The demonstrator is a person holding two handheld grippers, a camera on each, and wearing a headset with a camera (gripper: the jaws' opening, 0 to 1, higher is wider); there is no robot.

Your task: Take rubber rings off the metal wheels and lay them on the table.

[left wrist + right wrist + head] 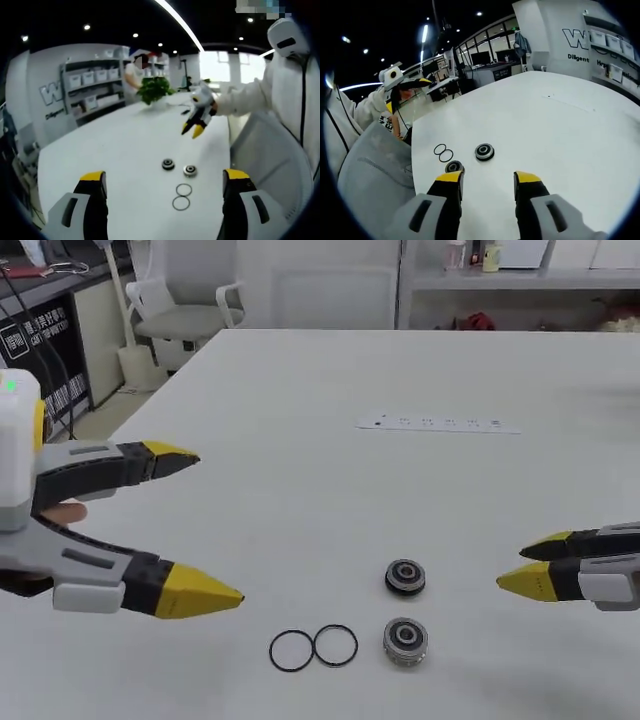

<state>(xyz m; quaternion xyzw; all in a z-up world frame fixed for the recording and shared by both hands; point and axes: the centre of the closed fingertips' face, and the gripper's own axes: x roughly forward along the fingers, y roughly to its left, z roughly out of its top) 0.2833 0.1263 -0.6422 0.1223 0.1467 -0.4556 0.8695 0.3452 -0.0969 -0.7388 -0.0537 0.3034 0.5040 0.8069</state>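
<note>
Though thin — two round black rubber rings (314,648)

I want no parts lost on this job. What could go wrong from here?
1. The far wheel and near wheel lie close together, so the right gripper, going for one, may knock the other.
2. The loose rings seem to lie near the table edge. A sweep of the left gripper could push them off.
</note>
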